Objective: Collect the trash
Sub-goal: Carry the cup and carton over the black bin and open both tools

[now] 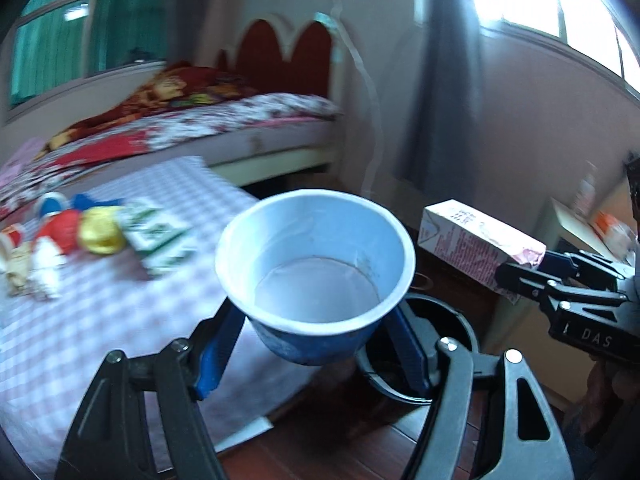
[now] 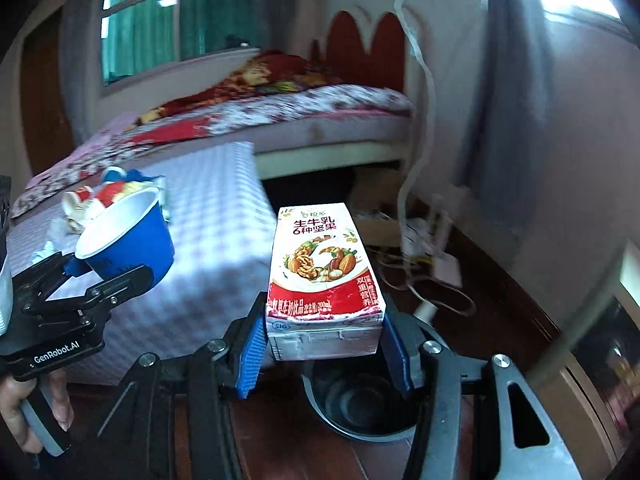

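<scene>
Left gripper point(image 1: 316, 344) clenched on empty blue paper cup point(image 1: 316, 264); right gripper point(image 2: 324, 348) clenched on red-and-white milk carton point(image 2: 324, 276), long axis pointing far. Hung directly above round black bin point(image 2: 360, 404) on near floor, right of checked table point(image 2: 208, 248).

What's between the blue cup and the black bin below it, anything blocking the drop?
Nothing visible. The blue cup sits in the left gripper, beside the checkered table. The black bin stands open-mouthed on the floor just below and right, partly hidden by cup and jaws.
</scene>
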Demonstrator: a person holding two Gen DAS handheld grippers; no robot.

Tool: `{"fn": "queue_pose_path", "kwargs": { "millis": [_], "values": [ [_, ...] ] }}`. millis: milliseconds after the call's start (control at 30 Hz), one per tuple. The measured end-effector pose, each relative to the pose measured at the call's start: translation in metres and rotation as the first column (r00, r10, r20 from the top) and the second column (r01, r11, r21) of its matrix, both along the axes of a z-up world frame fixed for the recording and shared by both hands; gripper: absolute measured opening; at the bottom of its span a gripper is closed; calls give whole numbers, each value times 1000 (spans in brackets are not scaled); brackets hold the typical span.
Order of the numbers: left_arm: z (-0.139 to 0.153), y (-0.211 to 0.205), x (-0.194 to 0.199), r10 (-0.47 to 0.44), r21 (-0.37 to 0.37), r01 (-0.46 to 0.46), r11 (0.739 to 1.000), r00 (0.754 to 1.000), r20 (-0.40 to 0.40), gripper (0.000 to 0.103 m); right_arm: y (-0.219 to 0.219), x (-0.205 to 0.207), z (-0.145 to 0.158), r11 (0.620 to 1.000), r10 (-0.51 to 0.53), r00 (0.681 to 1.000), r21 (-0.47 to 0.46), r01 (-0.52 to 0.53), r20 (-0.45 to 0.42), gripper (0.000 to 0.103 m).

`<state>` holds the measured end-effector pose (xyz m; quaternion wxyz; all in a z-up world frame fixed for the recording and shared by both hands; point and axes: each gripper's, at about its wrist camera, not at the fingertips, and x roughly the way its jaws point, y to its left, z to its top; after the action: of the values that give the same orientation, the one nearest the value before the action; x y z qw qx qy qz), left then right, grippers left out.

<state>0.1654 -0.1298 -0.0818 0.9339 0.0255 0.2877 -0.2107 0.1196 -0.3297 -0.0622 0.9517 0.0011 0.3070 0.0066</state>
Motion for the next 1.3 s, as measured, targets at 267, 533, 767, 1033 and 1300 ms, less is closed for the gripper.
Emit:
{"fn": "queue_pose_path", "kwargs": {
  "millis": [267,533,767,1033,1300],
  "values": [
    [-27,-73,10,-157,21,160,987,983,-97,72,-77,-20,-24,994,-81,993,61,86,-80,54],
    [-67,-109,42,-216,42,230,972,950,-224,72,-116,5,-73,991,-53,978,110,76,-199,54],
    [-97,-129,53,-240,68,273,960,922,-305,81,-131,47,-109,975,10,958,216,54,-286,55],
    [-103,-112,45,-111,95,147,985,944,-310,102,-153,47,-116,963,-119,938,191,188,-325,84],
    [-73,-82,28,-43,94,69,993,966,-255,102,-130,47,-102,978,-133,939,109,176,-317,101]
  ]
}}
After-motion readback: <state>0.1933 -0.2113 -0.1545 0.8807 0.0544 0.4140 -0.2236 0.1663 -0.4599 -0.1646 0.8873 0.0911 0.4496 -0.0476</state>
